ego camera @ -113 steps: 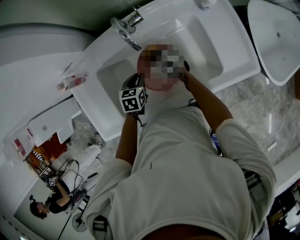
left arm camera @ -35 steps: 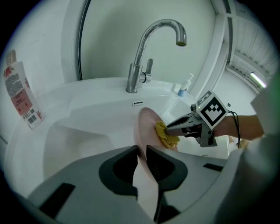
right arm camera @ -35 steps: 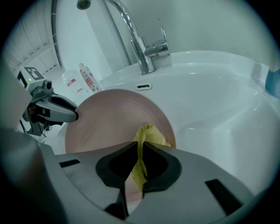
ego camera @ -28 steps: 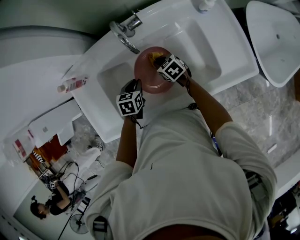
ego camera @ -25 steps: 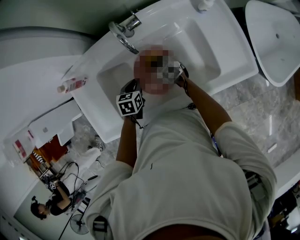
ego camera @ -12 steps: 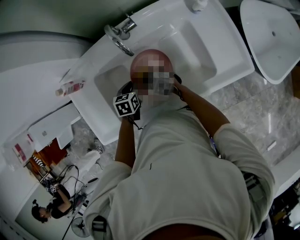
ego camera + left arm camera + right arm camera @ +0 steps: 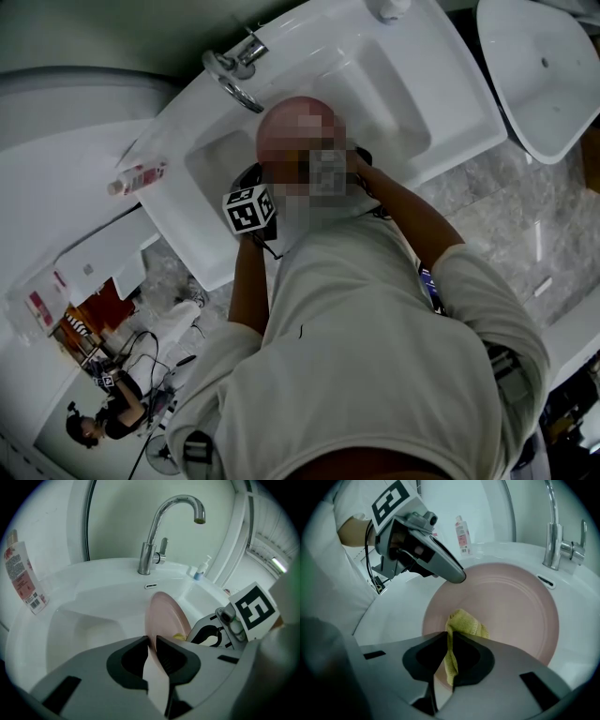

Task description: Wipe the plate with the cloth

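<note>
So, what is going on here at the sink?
A person is wiping a pink plate in a white sink, in front of the faucet. The left tongs are shut on the plate's rim and hold it up on its edge. The right tongs are shut on a yellow cloth, which lies against the lower part of the plate's face. No water is seen coming from the faucet.

Upper centre of the head view, a mosaic patch covers most of the right gripper (image 7: 447, 637) and half the pink plate (image 7: 286, 127). In the right gripper view, the lower end of the yellow cloth (image 7: 465, 623) vanishes between the jaws, and the tap (image 7: 555, 531) runs off the top right edge. Print on the bottle (image 7: 21, 578) is unreadable.
</note>
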Available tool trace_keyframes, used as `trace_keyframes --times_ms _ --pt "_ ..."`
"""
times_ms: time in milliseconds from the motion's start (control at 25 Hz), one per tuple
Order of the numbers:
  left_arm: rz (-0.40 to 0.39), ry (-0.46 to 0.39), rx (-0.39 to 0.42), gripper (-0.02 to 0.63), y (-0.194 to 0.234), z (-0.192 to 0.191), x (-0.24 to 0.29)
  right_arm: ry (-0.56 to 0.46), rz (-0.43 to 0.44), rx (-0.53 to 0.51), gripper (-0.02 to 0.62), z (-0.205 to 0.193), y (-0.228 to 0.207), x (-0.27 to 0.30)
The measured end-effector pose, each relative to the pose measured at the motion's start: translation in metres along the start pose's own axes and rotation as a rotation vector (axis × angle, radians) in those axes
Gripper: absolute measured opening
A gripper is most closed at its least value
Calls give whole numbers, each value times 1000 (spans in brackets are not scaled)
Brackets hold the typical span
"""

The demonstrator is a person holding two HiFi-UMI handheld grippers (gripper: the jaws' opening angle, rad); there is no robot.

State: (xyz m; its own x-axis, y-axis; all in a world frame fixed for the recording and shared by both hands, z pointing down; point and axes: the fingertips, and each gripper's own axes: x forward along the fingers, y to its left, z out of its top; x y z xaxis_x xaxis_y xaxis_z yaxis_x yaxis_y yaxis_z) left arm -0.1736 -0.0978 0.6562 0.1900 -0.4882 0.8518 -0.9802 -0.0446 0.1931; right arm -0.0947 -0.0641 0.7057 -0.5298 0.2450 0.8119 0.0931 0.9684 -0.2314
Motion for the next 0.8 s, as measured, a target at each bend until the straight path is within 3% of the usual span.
trace_keyframes --times_ms 200,360,600,800 --pt "0 -10 -5 66 -2 0 1 35 -3 71 38 -21 -9 -8" --pt "-11 -12 -11 66 -6 0 2 70 -55 138 38 -42 -25 -15" --pt "-39 -13 2 74 -22 2 3 63 -198 376 38 -65 -67 -32" --pt "-55 -6 34 77 -34 6 3 -29 -300 583 38 -67 -96 -45"
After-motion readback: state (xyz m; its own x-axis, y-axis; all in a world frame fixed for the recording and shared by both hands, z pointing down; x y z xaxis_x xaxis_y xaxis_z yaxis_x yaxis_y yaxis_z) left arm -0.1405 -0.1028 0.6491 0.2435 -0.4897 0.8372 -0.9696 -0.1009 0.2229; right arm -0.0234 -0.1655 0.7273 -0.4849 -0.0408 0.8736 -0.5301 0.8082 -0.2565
